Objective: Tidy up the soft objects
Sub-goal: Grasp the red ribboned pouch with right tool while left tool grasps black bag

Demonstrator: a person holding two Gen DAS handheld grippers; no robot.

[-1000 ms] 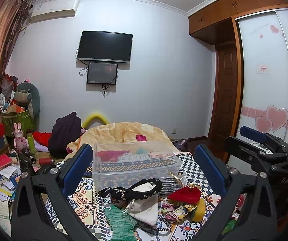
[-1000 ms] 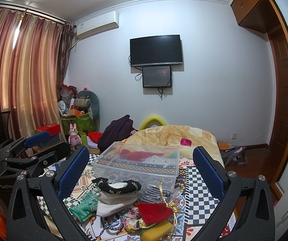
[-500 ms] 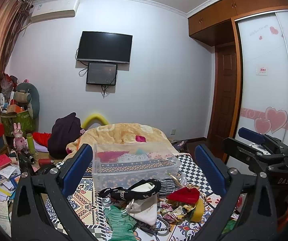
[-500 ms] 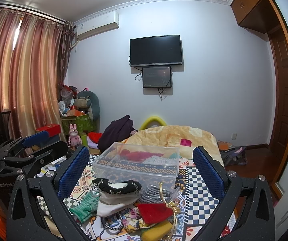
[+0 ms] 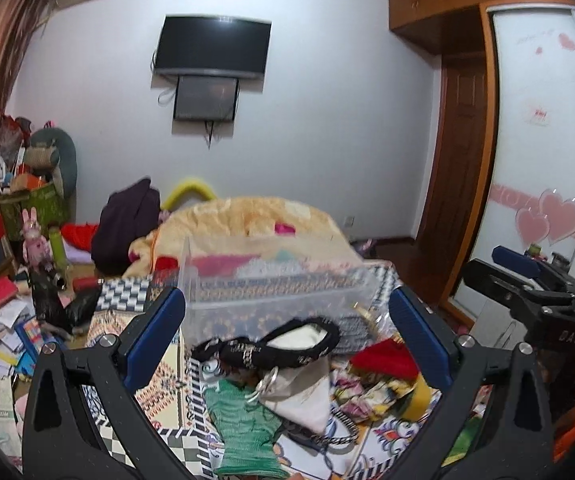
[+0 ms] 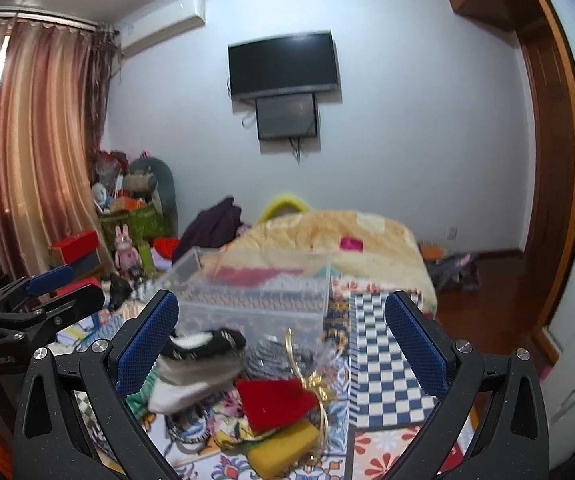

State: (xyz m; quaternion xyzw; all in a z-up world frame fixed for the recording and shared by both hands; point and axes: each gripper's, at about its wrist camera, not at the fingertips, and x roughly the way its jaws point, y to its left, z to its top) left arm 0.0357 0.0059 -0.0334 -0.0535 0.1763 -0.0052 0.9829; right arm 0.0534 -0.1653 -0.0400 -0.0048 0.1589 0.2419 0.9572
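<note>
White bedroom walls rise at the far end, with a black wall-mounted television [image 5: 212,46] above a bed covered by a patterned bedspread [image 6: 383,364] in checks and florals. On the bedspread, in the middle distance, stands a clear rectangular plastic storage box [image 5: 275,288] already holding some red and pale fabrics. Behind it lies a rumpled yellow quilt [image 5: 247,220], and a dark purple garment [image 5: 127,224] is heaped at the far left.

Near the box's front wall sits a loose pile of soft things. A black-trimmed white fabric pouch [image 5: 287,340] lies on top, touching a grey drawstring bag [image 5: 303,396] below it. A green knitted glove [image 5: 243,436] stretches toward the near edge on the left of the pile. To the right lie a red felt pouch [image 6: 275,402], a mustard-yellow soft pad [image 6: 287,442] just nearer, and a gold ribbon [image 6: 311,380] curling beside the red one.

The left gripper [image 5: 287,336] hangs above the pile with its blue-padded fingers spread wide, holding nothing. The right gripper [image 6: 283,340] is likewise wide apart and empty, framing the box and pile. Each gripper also shows at the edge of the other's view, off to the side of the bed.
</note>
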